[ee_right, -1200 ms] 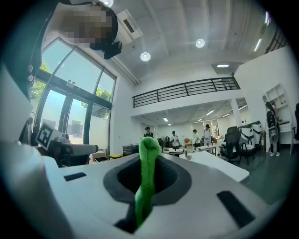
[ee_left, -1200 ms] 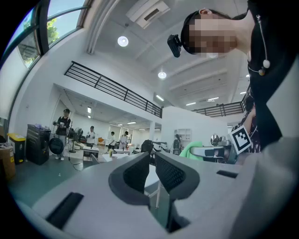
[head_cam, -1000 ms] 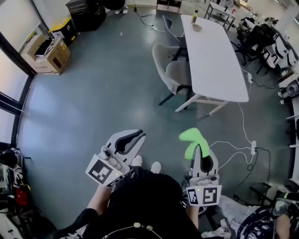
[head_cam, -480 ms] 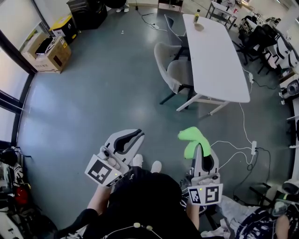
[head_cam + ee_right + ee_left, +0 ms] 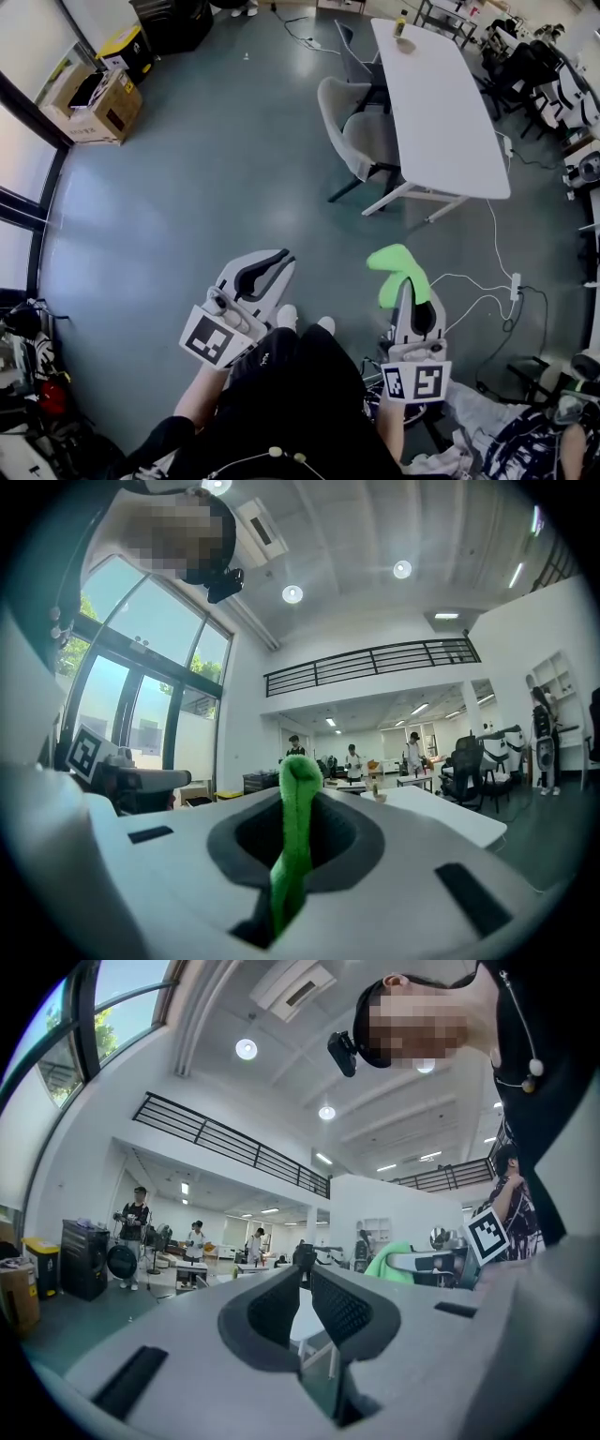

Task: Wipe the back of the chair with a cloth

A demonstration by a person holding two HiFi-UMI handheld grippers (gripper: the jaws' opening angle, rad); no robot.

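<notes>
At the right tongs (image 5: 409,292), down by the person's right hand, the two sides are clamped on a green cloth (image 5: 292,827), pinched low with the rest sticking out past the tips. It looks like fleecy, light, floppy stuff: it stands up along the tongs, then flops over at the top, curling to the person's left. I'd say it will drape and bunch rather than press flat, so a hold near its middle, with a good pad left free in front, seems right for wiping. Its long line runs forward out of the tongs, toward the chair (image 5: 345,120).

Over to the left tongs (image 5: 303,1262): closed, tips together, nothing between them.

Further out, across the grey floor (image 5: 187,187), the chair sits well apart from both tongs, tucked against the white surface (image 5: 441,103). Its curved back is turned to the open floor. The cloth has not yet touched it.
</notes>
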